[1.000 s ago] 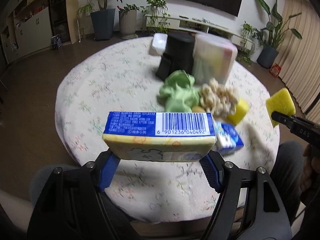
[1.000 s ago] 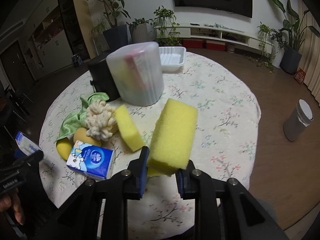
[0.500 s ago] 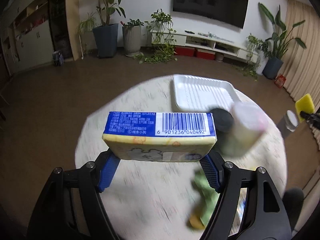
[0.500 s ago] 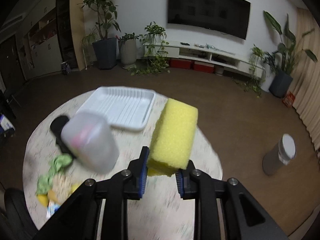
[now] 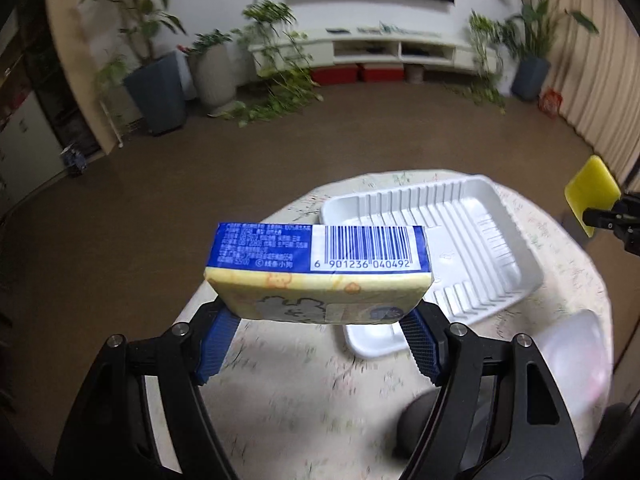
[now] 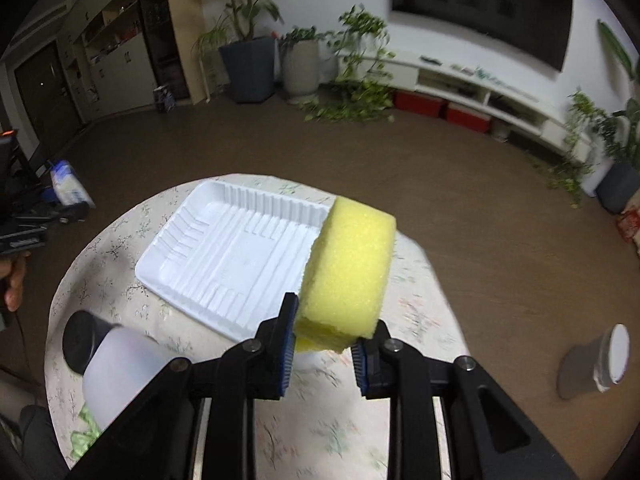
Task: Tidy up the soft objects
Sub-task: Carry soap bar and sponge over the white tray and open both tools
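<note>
Gripping, left claw: the left gripper (image 5: 320, 334) is clamped across the width of a tissue pack (image 5: 320, 272), the blue pads pressed on its two ends, so the jaws stand fairly wide; the barcode face is turned up.
Gripping, right claw: the right gripper (image 6: 325, 354) is squeezed nearly shut on the lower end of a yellow sponge (image 6: 348, 276), which is pinched in at the pads and stands up tilted above them.
Where the held things are: both are carried in the air above the round table (image 6: 120, 248); the pack is seen over the near left corner of the white tray (image 5: 472, 236), the sponge over the tray's right edge.
Tray: it lies empty at the far edge of the table, with ribbed walls and floor.
Near edge: a translucent container (image 6: 124, 368) lies beside a black cylinder (image 6: 80, 338), and a bit of green cloth (image 6: 86, 428) shows below them.
Step in hand (judged): both items are being brought to the tray for release.
Doing it well: each item should be lowered close to the tray floor before the jaws are opened, the pack laid flat toward one side and the sponge toward the other, so neither is dropped on the rim; the two claws should be kept apart over the tray.
</note>
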### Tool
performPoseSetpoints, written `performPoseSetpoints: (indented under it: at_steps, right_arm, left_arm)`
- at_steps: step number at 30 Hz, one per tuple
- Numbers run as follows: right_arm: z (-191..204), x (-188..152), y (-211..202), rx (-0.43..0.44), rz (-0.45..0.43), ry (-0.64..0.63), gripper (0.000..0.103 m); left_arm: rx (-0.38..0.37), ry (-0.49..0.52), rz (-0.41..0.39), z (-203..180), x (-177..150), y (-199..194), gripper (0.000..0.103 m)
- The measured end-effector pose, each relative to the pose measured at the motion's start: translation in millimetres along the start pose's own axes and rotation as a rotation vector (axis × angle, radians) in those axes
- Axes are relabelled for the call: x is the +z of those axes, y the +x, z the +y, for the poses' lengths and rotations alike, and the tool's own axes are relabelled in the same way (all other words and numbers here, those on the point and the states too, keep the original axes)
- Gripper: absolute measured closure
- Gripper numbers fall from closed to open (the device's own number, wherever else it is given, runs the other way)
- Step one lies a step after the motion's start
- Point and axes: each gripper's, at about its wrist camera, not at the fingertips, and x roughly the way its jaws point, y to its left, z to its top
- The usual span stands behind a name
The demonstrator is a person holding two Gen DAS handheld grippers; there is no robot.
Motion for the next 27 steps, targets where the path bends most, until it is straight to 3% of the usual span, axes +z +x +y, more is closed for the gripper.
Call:
performPoseSetpoints:
  at_steps: [7, 21, 24, 27]
  right_arm:
    - [4, 13, 53, 0.028, 0.07, -0.051, 0.077]
    - [21, 5, 115, 0.069, 0.189, -0.166, 0.073]
    - [21, 0, 123, 0.051, 0.202, -0.18, 0.065]
    - [18, -1, 123, 0.045, 0.192, -0.178, 0.045]
  left_arm:
    - [-0.022, 0.105, 0.094, -33, 4, 62, 0.03]
    - [-0.07, 0.182, 0.179, -56, -1, 112, 0.029]
    - [-0.077, 0.168, 0.2, -54, -2, 120, 0.027]
    - [-0.085, 0.173, 0.195, -56, -3, 121, 0.019]
